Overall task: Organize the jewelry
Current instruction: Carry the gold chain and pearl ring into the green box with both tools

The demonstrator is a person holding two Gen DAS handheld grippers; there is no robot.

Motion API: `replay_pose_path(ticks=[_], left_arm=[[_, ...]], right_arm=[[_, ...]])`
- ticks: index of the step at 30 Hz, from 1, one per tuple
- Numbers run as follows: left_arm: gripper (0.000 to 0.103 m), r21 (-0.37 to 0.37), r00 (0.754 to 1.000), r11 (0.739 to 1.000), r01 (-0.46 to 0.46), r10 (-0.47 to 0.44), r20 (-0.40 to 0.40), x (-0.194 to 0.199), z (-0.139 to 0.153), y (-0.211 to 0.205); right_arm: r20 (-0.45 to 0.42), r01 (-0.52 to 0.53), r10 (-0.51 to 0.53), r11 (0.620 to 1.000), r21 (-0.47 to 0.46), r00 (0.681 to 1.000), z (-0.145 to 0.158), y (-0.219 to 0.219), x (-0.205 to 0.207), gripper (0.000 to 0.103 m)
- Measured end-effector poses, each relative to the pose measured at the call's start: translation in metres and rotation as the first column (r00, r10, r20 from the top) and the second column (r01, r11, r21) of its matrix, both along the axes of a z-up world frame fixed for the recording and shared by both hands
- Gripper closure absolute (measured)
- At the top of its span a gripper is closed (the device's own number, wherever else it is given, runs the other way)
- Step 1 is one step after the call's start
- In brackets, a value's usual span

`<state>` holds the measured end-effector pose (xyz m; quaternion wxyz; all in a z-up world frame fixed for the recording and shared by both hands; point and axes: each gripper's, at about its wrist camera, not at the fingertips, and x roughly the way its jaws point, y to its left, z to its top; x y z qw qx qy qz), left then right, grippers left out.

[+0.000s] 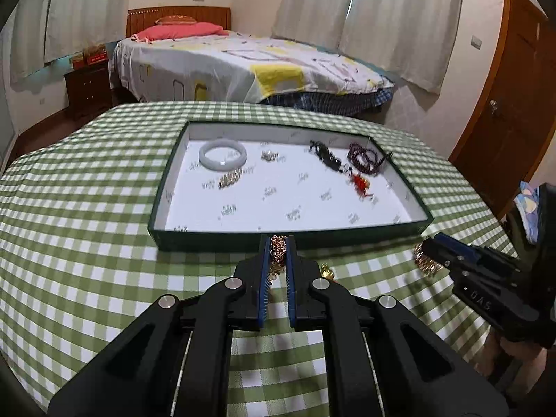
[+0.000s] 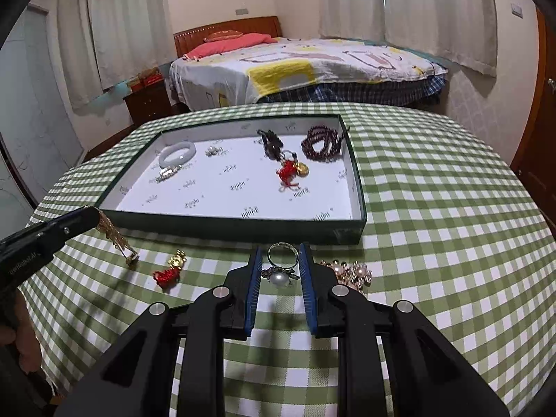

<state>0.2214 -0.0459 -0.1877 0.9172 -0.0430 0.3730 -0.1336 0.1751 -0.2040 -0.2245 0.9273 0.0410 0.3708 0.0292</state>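
The left tool (image 1: 278,243) pinches a gold chain (image 1: 279,248) just before the tray's (image 1: 222,241) near wall, while the right tool (image 2: 280,253) stands spread around a pearl ring (image 2: 282,267) on the bench (image 2: 451,243).

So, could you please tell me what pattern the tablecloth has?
The tablecloth is a green-and-white check, clearest in the right wrist view.

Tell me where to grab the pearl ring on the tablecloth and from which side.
Grip the ring by its thin round band, not the pearl. It lies flat between the open right tongs, band pointing toward the tray. Probably come down from above and pinch across the band; the smooth pearl could slip.
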Motion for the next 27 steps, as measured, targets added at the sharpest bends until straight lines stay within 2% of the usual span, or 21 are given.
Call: replay_pose_path(ticks=[15,27], left_arm=[[0.094,-0.059,0.990,0.998,0.016,-0.007,0.138,-0.008,0.065,0.009],[0.094,-0.077,0.964,0.997,0.016,0.005,0.264,0.008,0.103,0.012]], right_arm=[[0.121,-0.025,0.025,1.000,0.000,0.992,0.050,0.008,-0.006,0.080],[0.260,-0.055,0.061,0.998,-0.031,0.964,0.093,0.024,0.014,0.080]])
